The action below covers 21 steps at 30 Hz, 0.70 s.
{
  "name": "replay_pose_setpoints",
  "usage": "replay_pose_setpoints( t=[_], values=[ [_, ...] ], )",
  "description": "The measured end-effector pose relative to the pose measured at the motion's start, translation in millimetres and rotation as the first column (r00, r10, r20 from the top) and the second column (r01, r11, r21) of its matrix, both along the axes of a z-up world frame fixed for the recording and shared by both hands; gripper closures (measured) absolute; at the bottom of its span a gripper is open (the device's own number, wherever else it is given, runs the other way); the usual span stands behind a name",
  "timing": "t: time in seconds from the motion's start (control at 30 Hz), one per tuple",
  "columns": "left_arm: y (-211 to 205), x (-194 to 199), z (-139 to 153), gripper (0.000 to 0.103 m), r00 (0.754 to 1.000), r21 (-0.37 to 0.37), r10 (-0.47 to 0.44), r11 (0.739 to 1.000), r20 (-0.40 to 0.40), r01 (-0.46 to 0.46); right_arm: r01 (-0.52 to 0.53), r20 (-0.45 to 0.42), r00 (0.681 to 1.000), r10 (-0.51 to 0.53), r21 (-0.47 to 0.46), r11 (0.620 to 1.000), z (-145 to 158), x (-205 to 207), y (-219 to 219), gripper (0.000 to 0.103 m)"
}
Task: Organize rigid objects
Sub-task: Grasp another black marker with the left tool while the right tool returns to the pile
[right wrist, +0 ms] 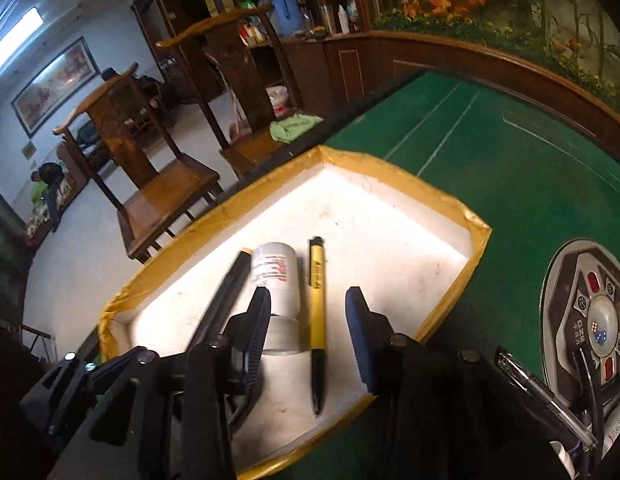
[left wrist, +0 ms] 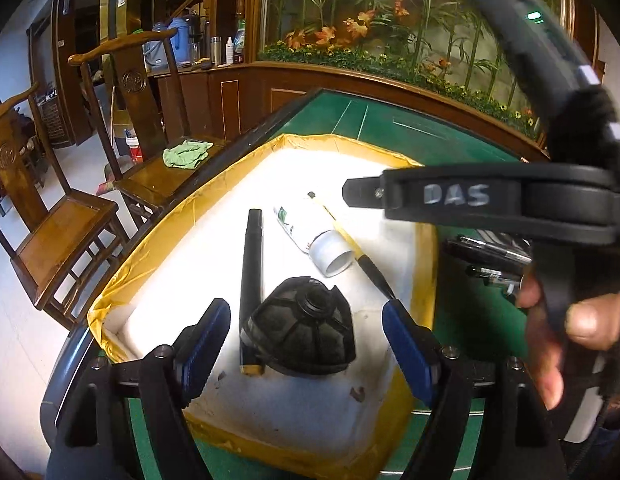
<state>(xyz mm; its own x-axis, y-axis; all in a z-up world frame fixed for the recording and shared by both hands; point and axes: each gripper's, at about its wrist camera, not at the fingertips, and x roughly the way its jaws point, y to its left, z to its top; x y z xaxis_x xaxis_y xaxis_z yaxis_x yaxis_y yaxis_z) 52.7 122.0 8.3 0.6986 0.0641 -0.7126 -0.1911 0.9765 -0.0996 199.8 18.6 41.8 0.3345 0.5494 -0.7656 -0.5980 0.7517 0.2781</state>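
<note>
A white foam box with a yellow taped rim sits on the green table. In it lie a black stick, a black fan-shaped mesh piece, a white bottle and a yellow pen. My left gripper is open, its blue pads standing clear on either side of the mesh piece. My right gripper is open over the box; the pen lies flat on the floor between its fingers, untouched.
Loose pens lie on the green table to the right of the box, by a round control panel. A hand holds the right gripper. Wooden chairs and a green cloth stand beyond the table's left edge.
</note>
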Motion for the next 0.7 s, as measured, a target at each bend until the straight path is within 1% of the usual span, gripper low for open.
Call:
replay_pose_setpoints(
  t=[0.1, 0.23, 0.27, 0.3, 0.37, 0.53, 0.57, 0.6, 0.63, 0.67, 0.7],
  values=[
    [-5, -5, 3, 0.021, 1.0, 0.01, 0.008, 1.0, 0.011, -0.008, -0.023, 0.036, 0.999, 0.022, 0.028, 0.999, 15, -13, -11, 0.057],
    [-11, -15, 10, 0.021, 0.999, 0.011, 0.018, 1.0, 0.026, -0.019, -0.055, 0.059, 0.997, 0.052, 0.058, 0.997, 27, -31, -29, 0.054],
    [-12, -18, 13, 0.021, 0.999, 0.011, 0.021, 1.0, 0.032, -0.021, -0.056, 0.064, 0.997, 0.052, 0.063, 0.996, 29, -35, -35, 0.05],
    [-15, -20, 16, 0.021, 0.999, 0.009, 0.023, 1.0, 0.039, -0.023, -0.058, 0.078, 0.996, 0.052, 0.075, 0.995, 32, -42, -47, 0.048],
    [-19, -30, 22, 0.021, 0.998, 0.004, 0.018, 1.0, 0.062, -0.018, -0.07, 0.098, 0.993, 0.059, 0.112, 0.991, 35, -55, -73, 0.047],
    [-38, -39, 33, 0.021, 0.996, 0.002, 0.007, 1.0, 0.091, -0.008, -0.024, 0.128, 0.992, -0.001, 0.193, 0.981, 38, -79, -158, 0.045],
    [-45, -39, 36, 0.021, 0.995, -0.001, -0.003, 1.0, 0.095, 0.003, -0.023, 0.129, 0.992, -0.005, 0.215, 0.976, 38, -83, -173, 0.04],
    [-51, -39, 38, 0.021, 0.995, -0.002, -0.013, 1.0, 0.097, 0.013, -0.032, 0.124, 0.992, 0.003, 0.235, 0.971, 37, -87, -189, 0.031],
    [-57, -39, 39, 0.021, 0.995, -0.004, -0.026, 1.0, 0.099, 0.026, -0.051, 0.123, 0.992, 0.021, 0.241, 0.969, 35, -92, -205, 0.026],
    [-67, -37, 39, 0.021, 0.994, -0.007, -0.043, 0.999, 0.098, 0.044, -0.064, 0.135, 0.99, 0.032, 0.244, 0.968, 33, -97, -221, 0.018],
    [-75, -34, 39, 0.021, 0.994, -0.009, -0.058, 0.998, 0.091, 0.059, -0.064, 0.149, 0.989, 0.027, 0.246, 0.967, 30, -102, -234, 0.017]
  ],
)
